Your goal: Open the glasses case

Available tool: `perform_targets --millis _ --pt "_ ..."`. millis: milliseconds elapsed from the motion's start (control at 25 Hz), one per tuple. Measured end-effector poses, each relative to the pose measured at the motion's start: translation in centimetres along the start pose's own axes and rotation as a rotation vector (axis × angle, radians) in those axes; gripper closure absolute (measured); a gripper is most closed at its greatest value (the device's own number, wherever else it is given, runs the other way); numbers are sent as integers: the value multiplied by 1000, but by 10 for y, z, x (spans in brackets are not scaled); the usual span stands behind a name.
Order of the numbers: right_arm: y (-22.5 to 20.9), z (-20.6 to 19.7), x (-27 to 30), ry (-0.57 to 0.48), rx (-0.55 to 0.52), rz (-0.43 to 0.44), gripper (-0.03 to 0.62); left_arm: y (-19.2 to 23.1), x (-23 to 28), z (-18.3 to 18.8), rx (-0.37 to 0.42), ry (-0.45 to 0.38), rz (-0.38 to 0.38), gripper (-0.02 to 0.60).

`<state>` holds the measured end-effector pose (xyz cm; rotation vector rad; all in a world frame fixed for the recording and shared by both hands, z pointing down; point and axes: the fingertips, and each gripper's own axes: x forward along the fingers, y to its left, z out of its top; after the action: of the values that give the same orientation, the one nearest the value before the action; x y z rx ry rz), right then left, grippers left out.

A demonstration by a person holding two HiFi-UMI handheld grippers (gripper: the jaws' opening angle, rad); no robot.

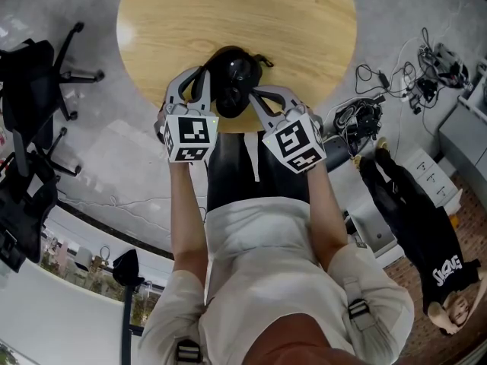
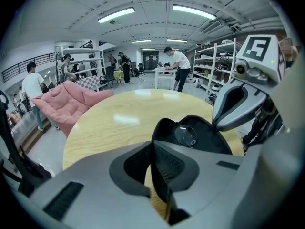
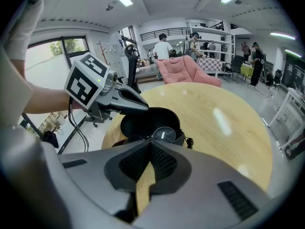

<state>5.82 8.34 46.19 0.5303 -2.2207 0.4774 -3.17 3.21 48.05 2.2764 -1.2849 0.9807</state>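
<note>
Head view: the glasses case lies at the near edge of the round wooden table, between the left gripper and the right gripper. Both grippers reach the case from the person's side. The two shells of the case stand apart, so the case is open.

Left gripper view: the jaws are closed on a thin black edge of the case, which runs down between the pads. Beyond them the dark interior is exposed, with a lens of the glasses lying inside.

Right gripper view: the jaws are closed together, with bare table showing in the slit below them. The tips sit at the near rim of the case. Whether they pinch that rim cannot be determined. The lid stands raised behind the glasses.

Status: opening appears complete. Judged remaining: release the case and withdraw both grippers.
</note>
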Motion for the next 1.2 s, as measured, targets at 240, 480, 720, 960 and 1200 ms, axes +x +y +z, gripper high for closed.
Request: perform_targets --millis 240,480,720,960,1200 --pt "-5 -19 4 35 31 -11 576 8 6 -5 -17 3 4 546" --pt "-6 -17 2 -9 45 -12 576 4 3 -3 -37 -17 -7 546" --pt "-4 -1 -5 -77 54 3 576 -6 -6 9 -38 -55 -30 545" --pt "-7 19 -21 -157 79 -4 576 -17 -25 32 -50 -138 -73 540" --pt "-15 34 -38 -190 82 -22 576 -24 -35 47 -126 -203 -120 534"
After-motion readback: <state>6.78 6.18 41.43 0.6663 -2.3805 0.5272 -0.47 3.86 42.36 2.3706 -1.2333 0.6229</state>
